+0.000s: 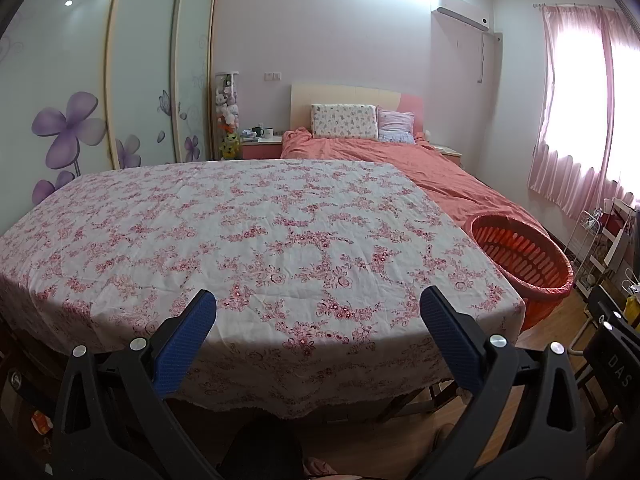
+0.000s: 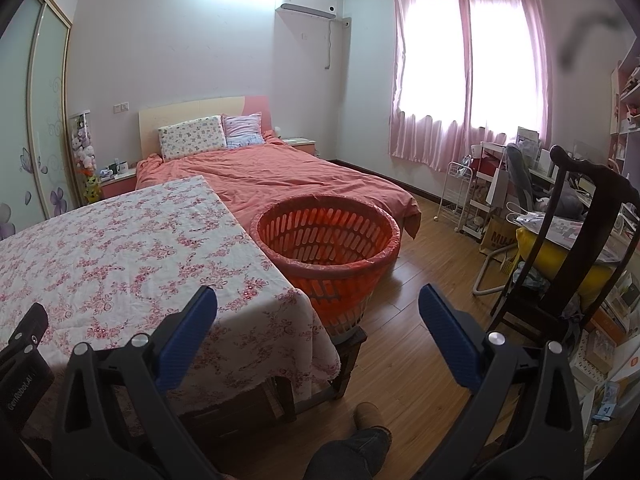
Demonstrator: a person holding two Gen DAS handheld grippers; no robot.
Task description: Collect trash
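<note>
Orange basket [image 2: 326, 236] beside floral-cloth table [image 2: 120, 240]; left gripper [image 1: 318, 312] and right gripper [image 2: 318, 312] both wide apart, holding nothing.
Only the right view shows a dark chair [image 2: 576, 240] and a "MUJI" bag [image 2: 498, 236].

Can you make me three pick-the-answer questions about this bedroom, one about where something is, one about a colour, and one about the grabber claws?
1. Where is the orange basket?
A. on the bed
B. beside the table's right edge
C. under the window

2. What colour are the curtains?
A. pink
B. green
C. blue

3. How are the left gripper and right gripper?
A. both shut
B. one holds trash
C. both open, holding nothing

Answers:
1 B, it stands against the floral tablecloth, raised on a dark stool.
2 A, pink fabric covers the bright window.
3 C, the blue pads stand wide apart in each view.
</note>
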